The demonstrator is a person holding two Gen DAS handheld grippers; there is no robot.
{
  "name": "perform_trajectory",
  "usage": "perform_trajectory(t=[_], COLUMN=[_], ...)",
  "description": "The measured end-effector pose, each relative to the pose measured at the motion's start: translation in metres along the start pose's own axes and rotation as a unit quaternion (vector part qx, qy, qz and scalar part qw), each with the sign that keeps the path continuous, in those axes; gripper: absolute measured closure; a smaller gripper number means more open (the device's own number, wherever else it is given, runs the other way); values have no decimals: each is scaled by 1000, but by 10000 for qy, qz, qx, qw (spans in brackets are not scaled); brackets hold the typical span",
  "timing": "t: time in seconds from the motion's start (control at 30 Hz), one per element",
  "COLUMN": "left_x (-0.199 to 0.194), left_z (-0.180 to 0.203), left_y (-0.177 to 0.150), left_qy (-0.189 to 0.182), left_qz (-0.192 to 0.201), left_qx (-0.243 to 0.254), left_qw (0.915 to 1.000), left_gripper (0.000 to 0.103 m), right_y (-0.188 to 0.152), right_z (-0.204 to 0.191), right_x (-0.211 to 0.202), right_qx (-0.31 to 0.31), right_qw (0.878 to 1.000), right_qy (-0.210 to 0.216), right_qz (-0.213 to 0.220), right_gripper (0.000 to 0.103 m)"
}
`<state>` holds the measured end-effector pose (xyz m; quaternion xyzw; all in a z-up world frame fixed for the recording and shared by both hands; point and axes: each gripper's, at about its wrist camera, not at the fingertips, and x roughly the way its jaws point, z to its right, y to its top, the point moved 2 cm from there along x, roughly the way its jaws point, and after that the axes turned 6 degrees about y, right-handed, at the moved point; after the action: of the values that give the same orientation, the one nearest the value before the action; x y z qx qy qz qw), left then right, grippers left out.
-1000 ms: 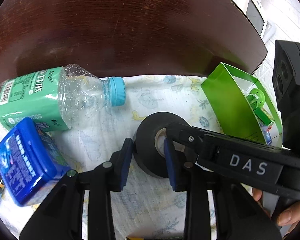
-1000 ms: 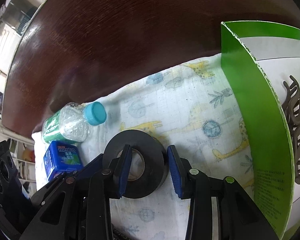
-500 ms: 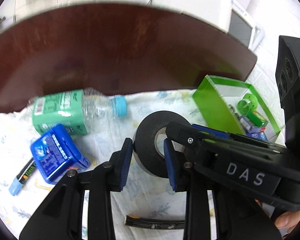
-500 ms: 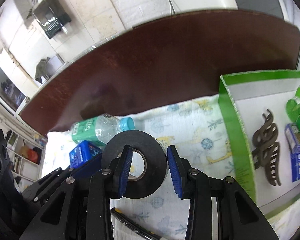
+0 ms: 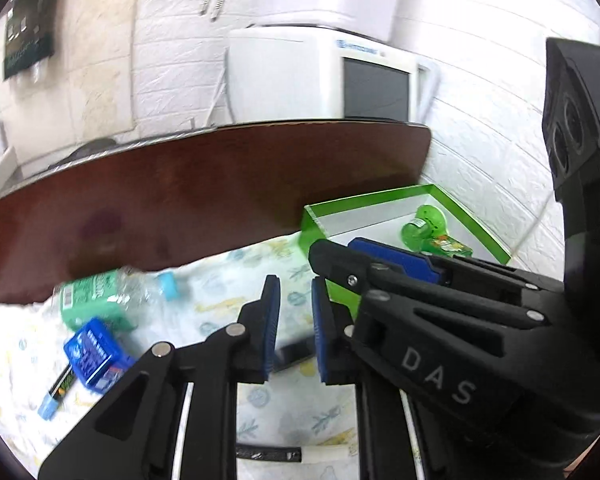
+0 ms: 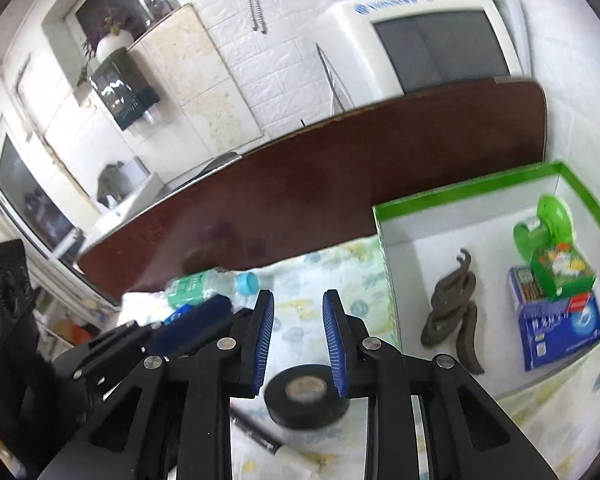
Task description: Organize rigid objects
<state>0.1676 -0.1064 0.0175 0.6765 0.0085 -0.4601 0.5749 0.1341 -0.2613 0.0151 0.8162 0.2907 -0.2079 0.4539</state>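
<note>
Tape roll loose on cloth, both grippers empty

**Grippers.** Right gripper [image 6: 298, 300]: jaws parted, nothing between the pads. Left gripper [image 5: 294, 284]: jaws likewise parted and empty, crowded close against the right one.

**Task item.** Black tape roll [image 6: 306, 396]: flat on the patterned cloth [image 6: 340, 264], below the right pads, near the front wall of the green box [image 6: 384, 280], outside it.

**Step in hand, as judged: tape into box.**
- Lower the right gripper squarely over the roll.
- Straddle the outer rim, or set one pad in the core and one outside.
- Close firmly; smooth tape likely to slip under a light pinch.
- Lift clear of the box wall before crossing.
- Set down on the bare floor beside the hair claw [image 6: 452, 312].
- Draw the left gripper aside first to avoid fouling.

**Count, on the cloth.**
- One tape roll.
- One plastic bottle [image 5: 112, 296].
- One blue tin [image 5: 94, 354].
- One blue-capped marker [image 5: 56, 394].
- One dark pen [image 5: 268, 454].

**Count, in the box.**
- One hair claw.
- One green spool [image 6: 544, 228].
- One small green carton [image 6: 562, 272].
- One blue carton [image 6: 556, 324].
</note>
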Motion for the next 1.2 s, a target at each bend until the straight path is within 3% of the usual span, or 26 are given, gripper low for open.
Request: perform_trajectory(t=[0.03,0.07,0.13,0.17,0.23,0.37,0.63,0.97,1.2], left_x=[0,-1,-1,1,8,19,38,46,45], left_z=[2,2,-2,-7,-18,-34,-31,-40,-41], left_y=[2,3,0,-2,-11,-43,-86,-100,-100], left_qy=[3,32,186,303,512,500,170,-82,-301], left_qz=[-32,-12,-12,-27,-185,-702,-1325,-1546,-1587], left_qx=[20,18,-15,-89,-333,-580,-468,-627,-659], left_qw=[10000,10000,9998,9995,9980,9946,9899,9859,9847], left_gripper=[89,82,80,73,67,67,68,69,69], right_y=[-1,-4,-10,-15,-27,-63,-95,-95,-94], right_z=[4,7,9,10,10,16,33,38,28], right_x=[-2,0,4,7,18,37,63,77,86], right_qx=[18,28,65,64,105,343,901,1380,968], right_qw=[10000,9999,9995,9992,9978,9919,9854,9805,9831], right_qy=[-2,22,139,188,232,190,-126,-117,-296], right_qz=[-57,-122,-262,-360,-617,-1206,-1436,-1392,-1527], right_gripper=[76,76,76,76,76,76,76,73,73])
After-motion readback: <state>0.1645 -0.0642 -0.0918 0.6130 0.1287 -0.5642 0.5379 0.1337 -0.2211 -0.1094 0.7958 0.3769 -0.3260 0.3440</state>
